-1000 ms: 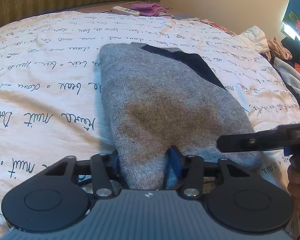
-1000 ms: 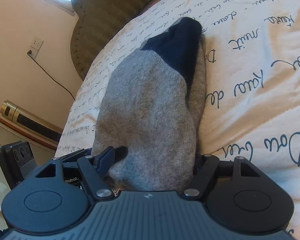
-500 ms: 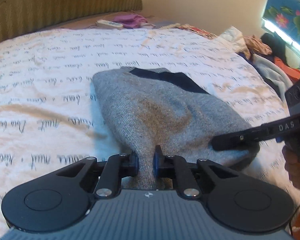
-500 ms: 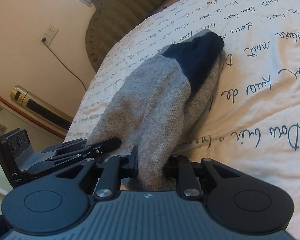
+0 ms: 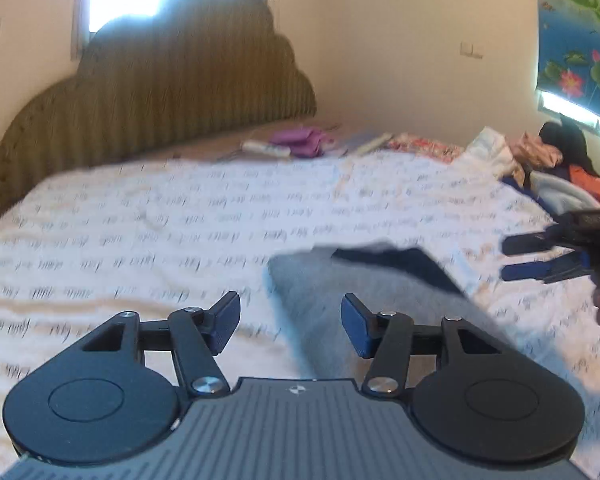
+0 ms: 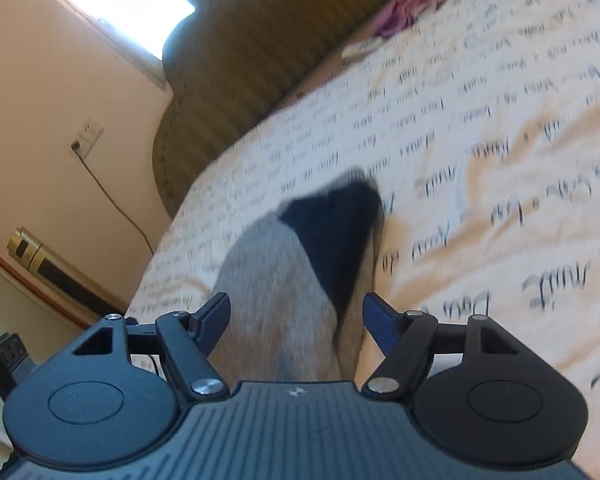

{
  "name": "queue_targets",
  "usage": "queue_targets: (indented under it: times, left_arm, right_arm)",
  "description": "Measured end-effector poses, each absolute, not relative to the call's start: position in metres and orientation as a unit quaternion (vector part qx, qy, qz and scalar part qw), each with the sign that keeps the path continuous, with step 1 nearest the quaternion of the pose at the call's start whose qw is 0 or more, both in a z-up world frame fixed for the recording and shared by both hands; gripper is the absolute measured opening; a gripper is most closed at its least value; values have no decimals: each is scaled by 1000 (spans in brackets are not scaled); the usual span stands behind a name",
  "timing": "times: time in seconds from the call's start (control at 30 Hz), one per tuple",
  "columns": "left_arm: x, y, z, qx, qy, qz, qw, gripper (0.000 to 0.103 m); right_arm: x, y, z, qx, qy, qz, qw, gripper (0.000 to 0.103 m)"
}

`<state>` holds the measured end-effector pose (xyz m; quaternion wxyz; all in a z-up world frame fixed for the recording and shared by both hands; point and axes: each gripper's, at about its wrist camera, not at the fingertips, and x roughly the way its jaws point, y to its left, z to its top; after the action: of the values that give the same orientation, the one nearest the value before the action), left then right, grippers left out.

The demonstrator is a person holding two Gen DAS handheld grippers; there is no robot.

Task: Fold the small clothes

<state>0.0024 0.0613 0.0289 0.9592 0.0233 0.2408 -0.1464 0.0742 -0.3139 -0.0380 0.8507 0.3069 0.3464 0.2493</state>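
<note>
A small grey knit garment (image 5: 352, 292) with a dark navy band (image 5: 404, 264) lies folded on the bed. My left gripper (image 5: 290, 320) is open and empty above its near edge, jaws wide apart. My right gripper (image 6: 296, 322) is open and empty, raised above the garment (image 6: 276, 280), whose navy part (image 6: 336, 228) points away. The right gripper also shows in the left wrist view (image 5: 540, 258), open, to the right of the garment. Both views are motion-blurred.
The bed carries a cream sheet (image 5: 140, 232) printed with script. A brown headboard (image 5: 160, 92) stands behind. A purple cloth (image 5: 300, 140) and a white remote (image 5: 264, 148) lie near it. A pile of clothes (image 5: 540, 160) sits at the right edge.
Both grippers were shut on the garment's near edge half a second ago. Both have opened, let it go and pulled up and back; the garment now lies on the bed.
</note>
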Motion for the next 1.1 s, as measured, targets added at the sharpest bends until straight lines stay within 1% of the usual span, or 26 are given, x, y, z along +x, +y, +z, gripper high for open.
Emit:
queue_targets:
  times: [0.07,0.13,0.2,0.23,0.33,0.37,0.4,0.43,0.53,0.57,0.63,0.73,0.8,0.87,0.93,0.97,1.0,1.03,1.1]
  left_arm:
    - [11,31,18,33,241,-168,955,58]
    - [22,-2,-5,56,261,-179,947,58]
    - [30,-25,-31,86,285,-186,936,57]
    - [32,-31,-43,98,293,-181,934,58]
    - [19,-38,-66,150,262,-184,935,57]
    - [13,-38,-71,165,258,-188,933,57]
    - [10,-38,-72,174,256,-191,931,57]
    - [10,-37,-72,178,255,-195,930,57]
    - [9,-29,-63,165,255,-196,932,56]
    - [5,-27,-58,164,253,-194,934,54]
    - [-10,-23,-48,157,245,-198,936,54]
    - [-27,-21,-47,147,256,-216,931,55]
    - [-24,-22,-65,142,290,-215,922,56]
    - [-23,-20,-73,129,283,-212,927,56]
    - [-24,-19,-63,124,290,-209,926,54]
    - [-25,-15,-56,116,287,-208,928,54]
    - [-28,-9,-50,109,282,-205,931,53]
    - [-33,-2,-43,104,272,-202,935,53]
    - [-45,11,-34,94,254,-201,941,53]
  right_arm:
    - [95,-304,-27,316,328,255,853,73]
    - [124,-280,-23,312,320,267,853,74]
    - [153,-253,-31,310,341,275,844,73]
    - [167,-239,-39,300,360,277,839,72]
    - [194,-207,-72,216,411,235,854,70]
    - [195,-205,-82,193,402,235,864,70]
    - [189,-207,-89,180,377,246,875,70]
    - [186,-206,-91,173,369,248,879,70]
    - [178,-197,-83,143,371,235,887,70]
    - [174,-197,-78,146,372,228,888,70]
    - [157,-207,-61,178,365,222,886,72]
    - [117,-221,-46,215,328,254,884,72]
    - [96,-225,-54,223,342,259,875,72]
    - [92,-225,-75,220,373,252,865,71]
    - [86,-234,-87,241,356,259,865,71]
    - [86,-237,-84,252,361,251,862,71]
    - [83,-240,-76,262,367,239,860,71]
    - [77,-242,-67,261,366,232,862,73]
    - [58,-241,-49,245,344,245,873,73]
